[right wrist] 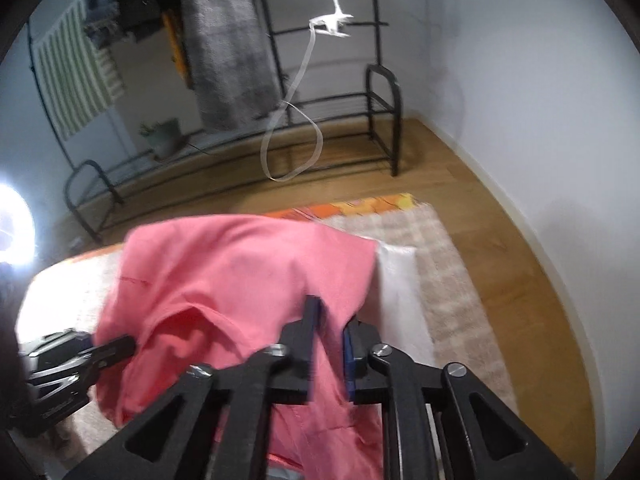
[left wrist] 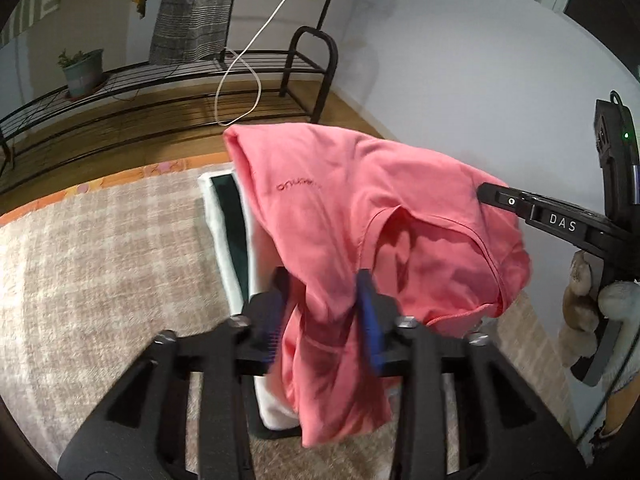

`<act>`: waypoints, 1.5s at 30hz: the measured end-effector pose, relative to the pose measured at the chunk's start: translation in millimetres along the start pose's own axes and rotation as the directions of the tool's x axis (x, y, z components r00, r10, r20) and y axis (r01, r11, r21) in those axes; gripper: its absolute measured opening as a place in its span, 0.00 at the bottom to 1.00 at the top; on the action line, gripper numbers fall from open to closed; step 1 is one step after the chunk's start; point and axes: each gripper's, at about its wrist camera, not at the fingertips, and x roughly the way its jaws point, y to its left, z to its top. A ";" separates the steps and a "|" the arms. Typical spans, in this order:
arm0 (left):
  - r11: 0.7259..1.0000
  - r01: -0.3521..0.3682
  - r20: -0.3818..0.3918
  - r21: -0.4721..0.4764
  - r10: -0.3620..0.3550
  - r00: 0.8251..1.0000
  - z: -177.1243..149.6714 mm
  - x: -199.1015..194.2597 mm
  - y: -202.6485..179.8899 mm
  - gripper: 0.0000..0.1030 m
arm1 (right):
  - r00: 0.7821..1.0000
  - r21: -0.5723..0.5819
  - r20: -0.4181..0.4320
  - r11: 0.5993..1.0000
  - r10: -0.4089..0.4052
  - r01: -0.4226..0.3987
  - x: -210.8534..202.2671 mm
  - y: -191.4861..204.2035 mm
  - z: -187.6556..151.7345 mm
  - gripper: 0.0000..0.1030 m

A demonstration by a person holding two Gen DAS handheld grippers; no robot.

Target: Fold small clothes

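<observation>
A pink T-shirt [left wrist: 360,208] hangs in the air between both grippers, above a beige rug. My left gripper [left wrist: 324,304] is shut on a bunched edge of the shirt, blue pads pinching the cloth. The right gripper [left wrist: 486,194] shows at the right of the left wrist view, gripping the shirt's far edge. In the right wrist view my right gripper [right wrist: 332,336] is shut on the pink T-shirt [right wrist: 240,276], and the left gripper [right wrist: 120,346] holds its other side at lower left. The neck opening faces the cameras.
A folded white and dark green garment [left wrist: 228,220] lies on the beige rug [left wrist: 100,264] under the shirt; it shows white in the right wrist view [right wrist: 396,280]. A black metal rack [right wrist: 380,120] with a potted plant [left wrist: 82,72] and a hanging grey cloth [left wrist: 192,12] stands on the wooden floor.
</observation>
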 end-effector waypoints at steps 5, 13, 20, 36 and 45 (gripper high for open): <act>1.000 -0.017 -0.002 0.026 0.017 1.000 -9.0 -27.3 -1.1 0.39 | 0.998 0.002 -0.003 0.998 -0.058 0.058 -13.5 -0.5 -6.5 0.29; 0.996 -0.025 0.072 0.081 0.019 0.997 -22.9 -106.4 -9.0 0.39 | 0.998 0.041 0.057 0.999 -0.031 0.029 -72.2 13.6 -12.9 0.30; 0.991 -0.040 0.159 0.124 0.020 0.987 -38.1 -190.0 -17.8 0.39 | 0.991 0.013 0.135 1.000 -0.018 0.016 -153.1 48.8 -19.0 0.30; 0.978 -0.036 0.274 0.206 -0.022 0.961 -137.5 -356.7 -5.2 0.67 | 0.973 -0.007 0.224 0.998 -0.056 0.059 -295.9 150.8 -117.9 0.41; 0.980 -0.036 0.309 0.197 -0.027 0.951 -181.7 -389.9 15.6 0.75 | 0.949 0.006 0.298 0.994 -0.103 0.106 -330.9 186.8 -180.0 0.65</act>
